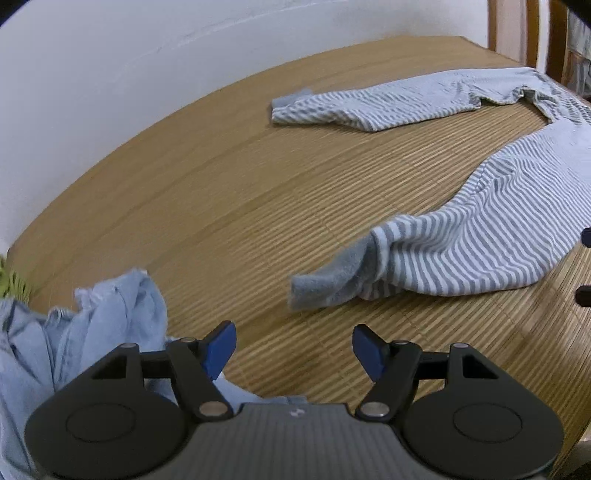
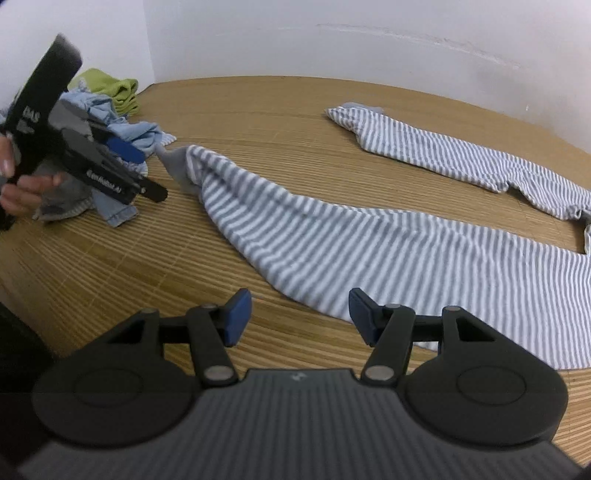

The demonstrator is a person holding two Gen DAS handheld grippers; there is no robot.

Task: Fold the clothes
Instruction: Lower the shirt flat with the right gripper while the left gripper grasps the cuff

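A grey-and-white striped long-sleeve shirt (image 2: 388,254) lies spread on the bamboo mat, both sleeves stretched out; it also shows in the left wrist view (image 1: 498,236). The near sleeve ends in a grey cuff (image 1: 328,284). My left gripper (image 1: 293,349) is open and empty, hovering over the mat just short of that cuff. It also shows from the side in the right wrist view (image 2: 147,173). My right gripper (image 2: 300,314) is open and empty, just above the mat at the shirt's near edge.
A heap of light blue denim clothes (image 1: 74,332) lies at the left, also seen in the right wrist view (image 2: 125,133), with a folded green cloth (image 2: 114,90) behind it. A white wall borders the bamboo mat (image 1: 221,206). A wooden chair frame (image 1: 532,33) stands far right.
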